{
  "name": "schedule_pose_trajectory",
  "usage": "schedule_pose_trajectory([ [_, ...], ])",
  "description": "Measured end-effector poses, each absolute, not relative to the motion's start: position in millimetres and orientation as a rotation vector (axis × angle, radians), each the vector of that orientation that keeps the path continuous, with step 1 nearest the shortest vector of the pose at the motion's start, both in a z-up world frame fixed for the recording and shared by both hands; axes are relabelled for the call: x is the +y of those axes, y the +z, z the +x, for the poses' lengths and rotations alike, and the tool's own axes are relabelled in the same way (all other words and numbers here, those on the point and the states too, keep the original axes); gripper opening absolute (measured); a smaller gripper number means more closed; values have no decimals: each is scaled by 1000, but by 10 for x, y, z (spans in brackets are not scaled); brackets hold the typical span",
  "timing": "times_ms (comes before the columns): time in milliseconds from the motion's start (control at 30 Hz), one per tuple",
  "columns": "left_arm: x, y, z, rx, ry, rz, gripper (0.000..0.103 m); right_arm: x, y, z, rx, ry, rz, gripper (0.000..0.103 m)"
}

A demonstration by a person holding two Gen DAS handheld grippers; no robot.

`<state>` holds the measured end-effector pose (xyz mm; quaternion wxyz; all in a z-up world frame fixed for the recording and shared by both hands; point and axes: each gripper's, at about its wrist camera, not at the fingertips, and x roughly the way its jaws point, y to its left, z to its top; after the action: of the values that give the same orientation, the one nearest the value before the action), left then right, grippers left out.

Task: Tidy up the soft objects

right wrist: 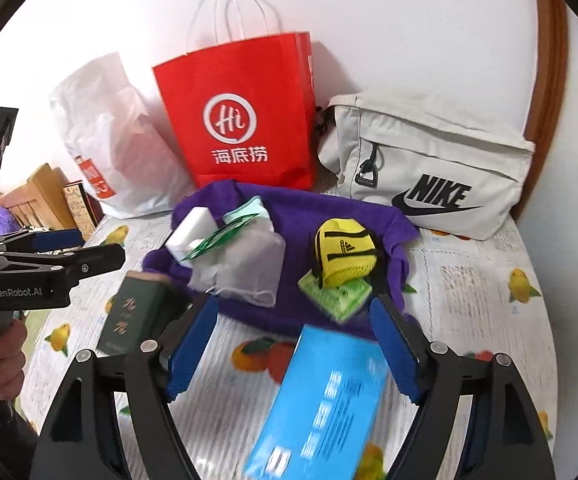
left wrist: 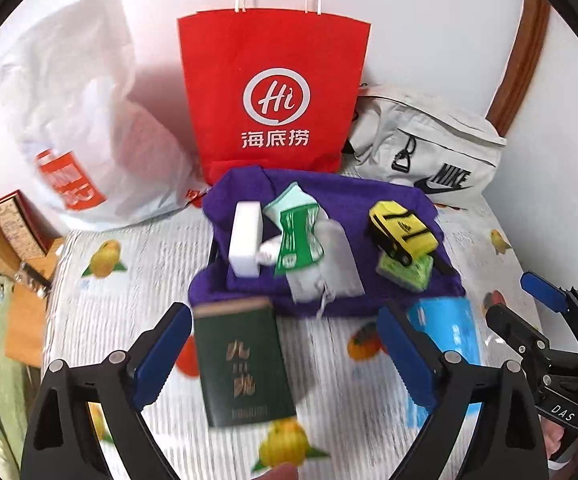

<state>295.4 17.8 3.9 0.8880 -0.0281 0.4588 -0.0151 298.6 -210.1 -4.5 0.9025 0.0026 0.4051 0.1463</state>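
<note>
A crumpled purple cloth point(left wrist: 329, 248) lies spread on the fruit-printed white bedcover point(left wrist: 129, 312), near the far wall. On its left part rest a white sponge block point(left wrist: 245, 240), a green-and-white printed packet point(left wrist: 297, 240) and a translucent mesh pouch point(left wrist: 337, 264), all touching one another. On its right part a small yellow pouch with black straps point(left wrist: 403, 232) sits on top of a green scouring pad point(left wrist: 407, 276).

Just near of the cloth, a dark green box with gold lettering point(left wrist: 241, 364) lies on the bedcover on the left, and a light blue flat box point(right wrist: 325, 404) on the right, its far corner touching or perhaps overlapping the cloth's edge; blur makes this hard to judge.

The left gripper point(left wrist: 285, 356) stands released above the green box, its blue pads clear of it on both sides. The right gripper point(right wrist: 293, 352) is likewise spread wide over the blue box, gripping nothing.

Against the far wall stand a white plastic bag point(left wrist: 81, 128), an upright red paper carrier bag with white handles point(left wrist: 273, 96) and, right of it, a pale grey fabric waist bag point(right wrist: 429, 168).
</note>
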Motion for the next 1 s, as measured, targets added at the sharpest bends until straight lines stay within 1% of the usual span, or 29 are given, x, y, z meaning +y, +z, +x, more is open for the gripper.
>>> schedule_pose_trajectory([
  [67,177,97,2786,945,-29,-63,95,-2114,15,2824,829,302,11,84],
  [100,177,133,2680,938,-21,-62,95,-2124,34,2765,825,300,14,89],
  [133,176,151,2622,933,-14,-60,95,-2131,55,2702,821,297,15,91],
  [267,144,243,2309,914,14,-43,95,-2155,164,2387,788,283,5,96],
  [533,66,419,1717,879,47,-4,95,-2203,277,1881,756,270,-19,96],
  [1000,-122,416,906,808,49,-20,95,-2421,336,1083,738,255,37,96],
])
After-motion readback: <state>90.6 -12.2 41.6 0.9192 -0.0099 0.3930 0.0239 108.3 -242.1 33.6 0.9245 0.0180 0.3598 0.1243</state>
